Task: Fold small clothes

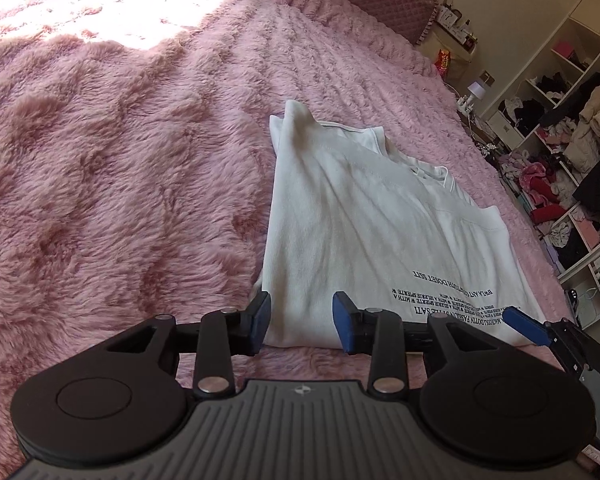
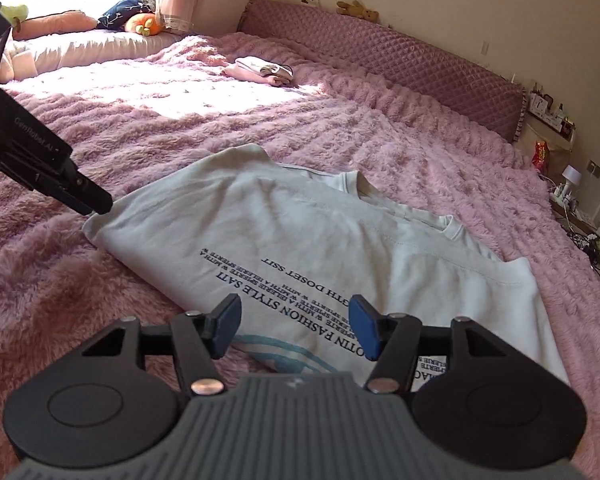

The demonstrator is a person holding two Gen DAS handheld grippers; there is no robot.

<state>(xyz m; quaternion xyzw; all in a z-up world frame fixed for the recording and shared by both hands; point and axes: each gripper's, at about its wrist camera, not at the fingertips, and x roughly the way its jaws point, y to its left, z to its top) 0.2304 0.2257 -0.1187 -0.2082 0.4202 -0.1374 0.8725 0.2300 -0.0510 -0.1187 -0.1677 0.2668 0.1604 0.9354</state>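
Note:
A white T-shirt (image 1: 364, 208) with dark printed text lies partly folded on the pink fluffy bedspread (image 1: 120, 160); it also shows in the right wrist view (image 2: 300, 232). My left gripper (image 1: 302, 322) is open, its blue pads straddling the shirt's near left corner. In the right wrist view it (image 2: 96, 206) touches the shirt's far left corner. My right gripper (image 2: 296, 330) is open over the shirt's printed near edge, holding nothing. One of its blue fingers (image 1: 524, 326) shows at the shirt's right edge in the left wrist view.
A small pile of folded clothes (image 2: 260, 70) lies far back on the bed. A quilted headboard (image 2: 380, 60) runs along the wall. Pillows and plush toys (image 2: 140, 20) sit by the window. Open shelves full of clothes (image 1: 560, 160) stand to the right of the bed.

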